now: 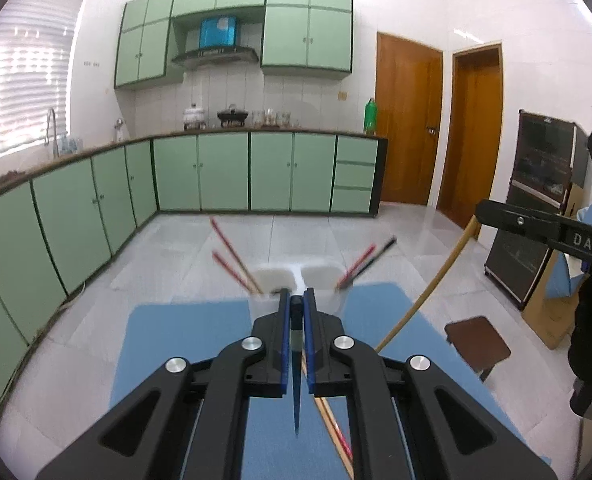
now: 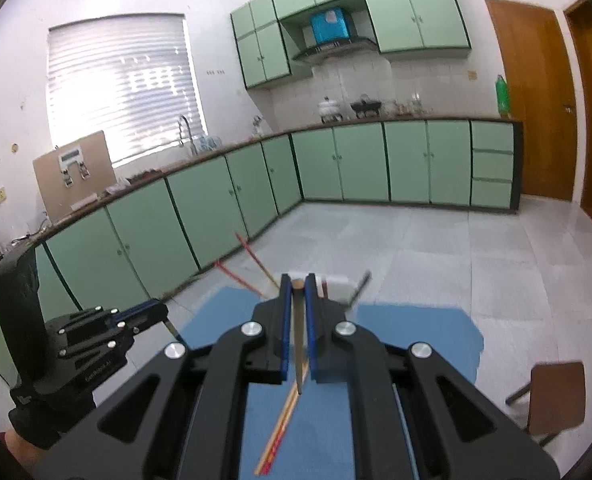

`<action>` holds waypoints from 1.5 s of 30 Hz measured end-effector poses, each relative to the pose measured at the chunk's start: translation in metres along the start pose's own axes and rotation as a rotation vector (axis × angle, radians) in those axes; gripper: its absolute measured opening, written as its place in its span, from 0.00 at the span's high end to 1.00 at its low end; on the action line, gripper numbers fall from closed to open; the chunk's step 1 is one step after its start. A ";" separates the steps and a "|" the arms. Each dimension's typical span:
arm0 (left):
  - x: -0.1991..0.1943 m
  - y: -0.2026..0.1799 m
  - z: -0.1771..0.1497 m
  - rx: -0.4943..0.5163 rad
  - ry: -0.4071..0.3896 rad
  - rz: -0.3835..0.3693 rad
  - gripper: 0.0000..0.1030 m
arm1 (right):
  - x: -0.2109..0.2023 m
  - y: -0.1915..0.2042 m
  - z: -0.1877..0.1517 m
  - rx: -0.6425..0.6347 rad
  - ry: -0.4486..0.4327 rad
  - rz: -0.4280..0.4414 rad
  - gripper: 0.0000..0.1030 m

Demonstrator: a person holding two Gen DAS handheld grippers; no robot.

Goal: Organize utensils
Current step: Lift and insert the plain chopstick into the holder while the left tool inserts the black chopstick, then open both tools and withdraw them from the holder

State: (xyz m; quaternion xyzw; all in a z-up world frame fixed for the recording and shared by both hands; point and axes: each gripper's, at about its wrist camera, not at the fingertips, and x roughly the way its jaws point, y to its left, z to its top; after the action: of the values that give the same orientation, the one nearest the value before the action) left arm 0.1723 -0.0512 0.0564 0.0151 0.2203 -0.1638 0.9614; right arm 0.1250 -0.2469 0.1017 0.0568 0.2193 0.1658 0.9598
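Observation:
My left gripper (image 1: 296,300) is shut on a dark chopstick (image 1: 296,380) that points back toward the camera, above the blue mat (image 1: 175,340). My right gripper (image 2: 297,285) is shut on a tan wooden chopstick (image 2: 298,344); this chopstick also shows in the left wrist view (image 1: 428,288), slanting up to the right gripper (image 1: 508,216). A white two-cup holder (image 1: 298,276) stands at the mat's far edge, with red chopsticks (image 1: 231,256) in its left cup and a red and a black one (image 1: 370,258) in its right cup. Two loose chopsticks (image 2: 281,428) lie on the mat.
Green base cabinets (image 1: 223,172) line the far wall and left side. A brown stool (image 1: 478,342) stands right of the mat. Wooden doors (image 1: 410,120) and a black oven-like unit (image 1: 536,200) are at the right. Grey tiled floor lies beyond the table.

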 end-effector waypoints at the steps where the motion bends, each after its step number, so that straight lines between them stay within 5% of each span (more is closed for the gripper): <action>1: -0.002 0.001 0.010 0.002 -0.020 -0.007 0.94 | -0.001 0.002 0.010 -0.009 -0.019 0.007 0.94; 12: 0.017 0.000 0.100 0.024 -0.181 -0.028 0.94 | 0.029 -0.018 0.093 -0.030 -0.124 -0.034 0.94; 19: 0.063 0.004 0.134 0.011 -0.236 -0.002 0.94 | 0.074 -0.044 0.106 -0.011 -0.113 -0.078 0.94; 23: 0.093 0.005 0.133 0.013 -0.233 0.019 0.94 | 0.103 -0.050 0.096 -0.003 -0.068 -0.087 0.94; 28: 0.139 0.013 0.115 -0.013 -0.129 0.007 0.94 | 0.134 -0.051 0.078 0.003 0.004 -0.089 0.93; 32: 0.145 0.015 0.100 -0.009 -0.102 0.012 0.89 | 0.138 -0.053 0.065 0.009 0.021 -0.101 0.79; 39: 0.107 0.018 0.083 -0.019 -0.119 0.012 0.47 | 0.102 -0.067 0.049 0.036 -0.035 -0.159 0.44; 45: 0.063 0.014 0.029 -0.022 -0.097 0.015 0.26 | 0.057 -0.070 0.000 0.028 -0.058 -0.221 0.17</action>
State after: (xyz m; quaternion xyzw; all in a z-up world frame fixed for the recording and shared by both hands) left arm 0.2424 -0.0605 0.0553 -0.0017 0.1754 -0.1545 0.9723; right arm 0.1935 -0.2935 0.0660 0.0508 0.1986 0.0543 0.9773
